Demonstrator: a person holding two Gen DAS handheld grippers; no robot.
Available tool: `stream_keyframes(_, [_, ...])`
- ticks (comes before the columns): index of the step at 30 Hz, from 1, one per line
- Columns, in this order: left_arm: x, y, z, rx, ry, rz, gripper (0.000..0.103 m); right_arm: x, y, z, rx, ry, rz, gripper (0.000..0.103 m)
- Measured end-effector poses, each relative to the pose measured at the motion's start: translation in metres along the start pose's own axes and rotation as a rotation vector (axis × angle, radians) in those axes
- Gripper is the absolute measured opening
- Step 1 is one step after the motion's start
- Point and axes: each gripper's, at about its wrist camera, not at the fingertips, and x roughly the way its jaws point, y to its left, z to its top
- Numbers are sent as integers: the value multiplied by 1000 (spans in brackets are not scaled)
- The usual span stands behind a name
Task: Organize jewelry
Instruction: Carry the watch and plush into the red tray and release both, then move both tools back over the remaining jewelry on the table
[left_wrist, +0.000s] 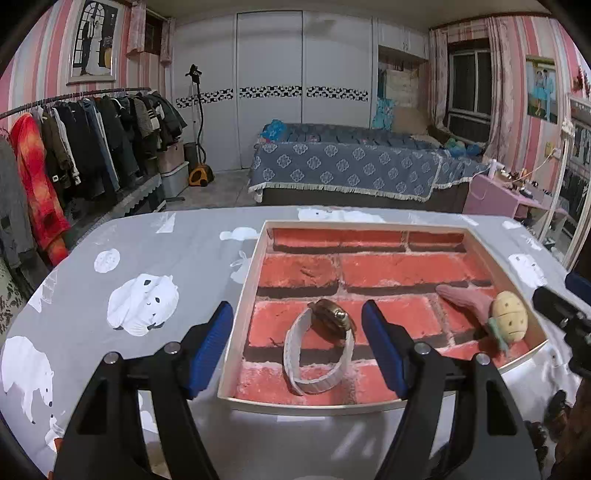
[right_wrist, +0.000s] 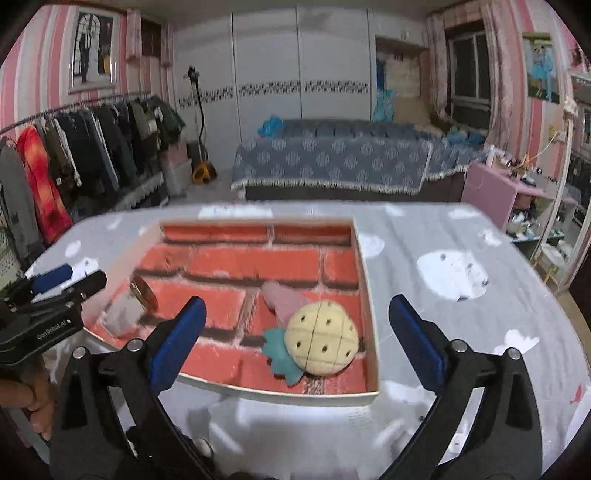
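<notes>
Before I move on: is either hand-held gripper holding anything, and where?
Nothing is held. Left hand-held gripper and right hand-held gripper are open; watch and pineapple plush lie in the tray.

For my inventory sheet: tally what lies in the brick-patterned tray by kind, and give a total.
In the tray:
Watch with white strap: 1
Pineapple plush piece, yellow with a teal leaf: 1
Pink fabric piece beside the pineapple: 1
Total: 3

Red brick-print tray (left_wrist: 506, 266), white-strapped watch (left_wrist: 317, 350), yellow pineapple plush (right_wrist: 321, 343)
</notes>
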Motion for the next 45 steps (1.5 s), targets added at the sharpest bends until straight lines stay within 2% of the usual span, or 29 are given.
stream_keyframes(3, [-20, 1, 7, -26, -39, -7, 71, -21, -4, 4, 27, -52, 11, 98])
stream_keyframes(7, [-61, 7, 14, -69, -104, -3, 78, -47, -9, 4, 11, -63, -10, 98])
stream_keyframes(9, [-82, 9, 12, -61, -129, -7, 79, -65, -14, 0, 12, -81, -18, 98])
stream_keyframes(12, [-117, 11, -8, -7, -199, -12, 90, -93, -18, -16, 38, -107, 14, 98])
stream_keyframes(14, [-137, 14, -29, 26, -211, 11, 90, -111, -16, -32, 30, -117, 26, 98])
stream_keyframes(20, [-165, 31, -95, -3, -167, 25, 90, -159, -13, -102, 8, -181, -36, 98])
stream_keyframes(22, [-172, 35, -109, -12, -173, 59, 90, -168, -17, -118, 19, -183, -51, 98])
stream_keyframes(25, [-179, 37, -123, 14, -177, 101, 90, -181, -25, -126, 36, -214, -67, 98])
stream_keyframes(31, [-183, 43, -128, 16, -193, 87, 90, -172, -24, -130, 34, -174, -81, 98])
stream_keyframes(37, [-184, 40, -129, 35, -194, 117, 94, -168, -29, -132, 50, -145, -85, 98])
stream_keyframes(45, [-176, 60, -128, -55, -151, 114, 95, -165, -28, -132, 41, -137, -90, 99])
